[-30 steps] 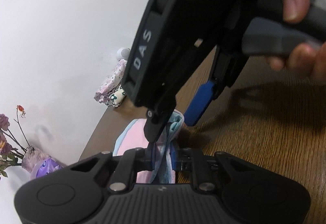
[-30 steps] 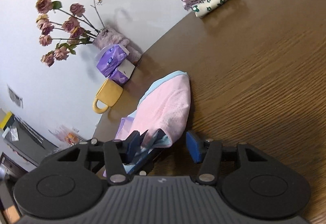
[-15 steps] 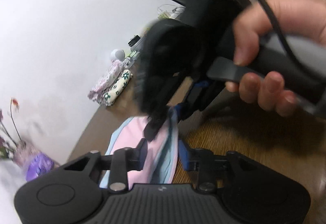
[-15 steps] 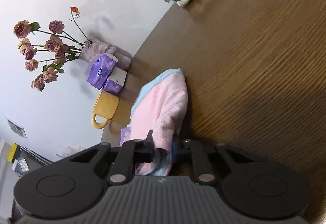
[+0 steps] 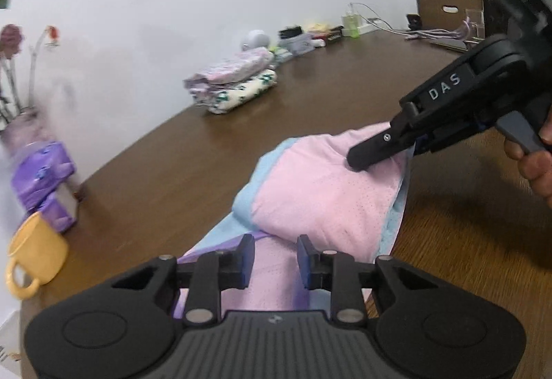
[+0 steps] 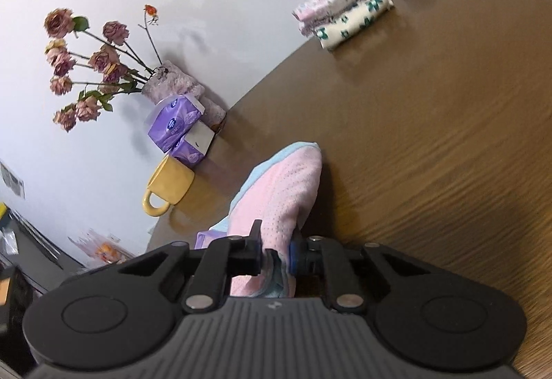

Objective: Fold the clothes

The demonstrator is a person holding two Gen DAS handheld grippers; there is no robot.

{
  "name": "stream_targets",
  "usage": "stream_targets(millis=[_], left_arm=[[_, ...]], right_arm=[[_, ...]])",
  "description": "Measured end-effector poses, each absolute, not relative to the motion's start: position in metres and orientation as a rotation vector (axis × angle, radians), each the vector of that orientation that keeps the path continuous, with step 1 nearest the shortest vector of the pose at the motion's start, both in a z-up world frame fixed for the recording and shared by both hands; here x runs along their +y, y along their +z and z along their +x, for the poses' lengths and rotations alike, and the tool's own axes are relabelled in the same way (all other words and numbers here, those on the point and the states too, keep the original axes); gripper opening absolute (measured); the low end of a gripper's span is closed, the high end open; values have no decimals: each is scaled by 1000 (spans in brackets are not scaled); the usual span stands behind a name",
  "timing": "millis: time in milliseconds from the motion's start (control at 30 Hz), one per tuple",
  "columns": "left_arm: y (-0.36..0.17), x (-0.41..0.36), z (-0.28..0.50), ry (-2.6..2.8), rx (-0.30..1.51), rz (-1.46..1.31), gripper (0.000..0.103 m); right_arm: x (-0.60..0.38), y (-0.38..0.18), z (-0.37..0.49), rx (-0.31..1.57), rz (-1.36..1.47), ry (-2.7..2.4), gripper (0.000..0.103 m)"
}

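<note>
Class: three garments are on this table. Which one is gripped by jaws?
The pink garment with blue trim, clamped by the right gripper. The two patterned ones sit folded and stacked near the wall, untouched.

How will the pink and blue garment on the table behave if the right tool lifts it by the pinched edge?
The pink and blue garment will probably sag: it already bulges in soft folds. The right tool grips only one edge, so the rest would likely hang and unfold. Its thin mesh looks light, and should drag across the wooden table rather than resist.
</note>
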State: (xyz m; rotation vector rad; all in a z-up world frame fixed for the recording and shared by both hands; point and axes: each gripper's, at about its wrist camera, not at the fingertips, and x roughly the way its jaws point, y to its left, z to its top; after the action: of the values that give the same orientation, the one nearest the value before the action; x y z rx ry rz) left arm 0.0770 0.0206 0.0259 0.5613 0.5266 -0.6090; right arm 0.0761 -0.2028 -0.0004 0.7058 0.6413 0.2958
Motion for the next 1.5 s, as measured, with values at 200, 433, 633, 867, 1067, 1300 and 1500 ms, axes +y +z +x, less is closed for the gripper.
stream_targets(millis=[200, 433, 633, 867, 1067, 1300, 1500], left_arm=[[22, 0, 84, -671, 573, 569, 20], [15, -32, 103, -713, 611, 563, 20], [15, -60, 120, -746, 651, 511, 20], [15, -81, 130, -758, 667, 480, 20], [15, -78, 134, -769, 692, 435, 20], [23, -38, 116, -723, 680, 448, 21], [17, -15, 119, -692, 720, 391, 21]], right_arm=[[-209, 16, 73, 600, 561, 269, 13], [-220, 34, 77, 578, 388, 266, 13], [-226, 50, 85, 565, 192, 278, 13], [-219, 63, 83, 533, -38, 315, 13], [-197, 66, 74, 496, -223, 333, 13], [-162, 62, 63, 479, -422, 361, 13], [-134, 55, 54, 471, -513, 389, 13]])
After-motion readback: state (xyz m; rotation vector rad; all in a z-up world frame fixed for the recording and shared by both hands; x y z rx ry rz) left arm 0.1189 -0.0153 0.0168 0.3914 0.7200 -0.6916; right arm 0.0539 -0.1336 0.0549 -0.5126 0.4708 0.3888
